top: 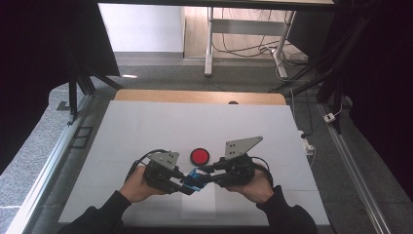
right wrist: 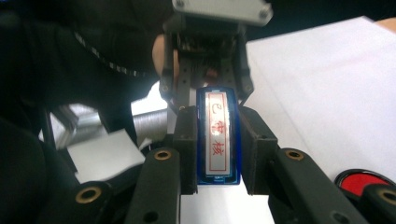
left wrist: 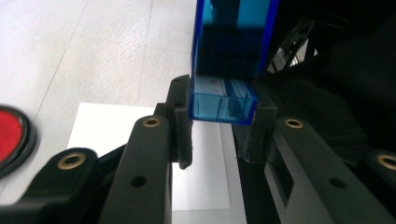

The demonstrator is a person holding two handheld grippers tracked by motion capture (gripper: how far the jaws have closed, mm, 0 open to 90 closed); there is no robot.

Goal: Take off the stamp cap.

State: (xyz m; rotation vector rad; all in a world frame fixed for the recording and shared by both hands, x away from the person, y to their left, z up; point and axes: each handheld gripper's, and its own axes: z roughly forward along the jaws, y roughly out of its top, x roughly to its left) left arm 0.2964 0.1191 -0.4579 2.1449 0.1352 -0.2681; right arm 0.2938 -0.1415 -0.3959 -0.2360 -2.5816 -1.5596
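Observation:
A blue translucent stamp (top: 196, 178) with a white label of red characters (right wrist: 217, 137) is held just above the table between both grippers. My left gripper (top: 187, 184) is shut on its clear blue end piece (left wrist: 223, 105), its jaws (left wrist: 222, 126) pressing both sides. From the opposite side, my right gripper (top: 204, 175) is shut on the stamp's body, which sits lengthwise between its pads (right wrist: 217, 149). In the right gripper view the left gripper (right wrist: 210, 88) grips the far end. A round red ink pad (top: 199, 156) lies on the table just behind the grippers.
A large white sheet (top: 146, 131) covers the table, with a smaller white paper patch (top: 197, 207) under the hands near the front edge. The wooden table edge (top: 195, 96) shows at the back. The ink pad (left wrist: 9, 135) (right wrist: 364, 182) lies close beside both grippers.

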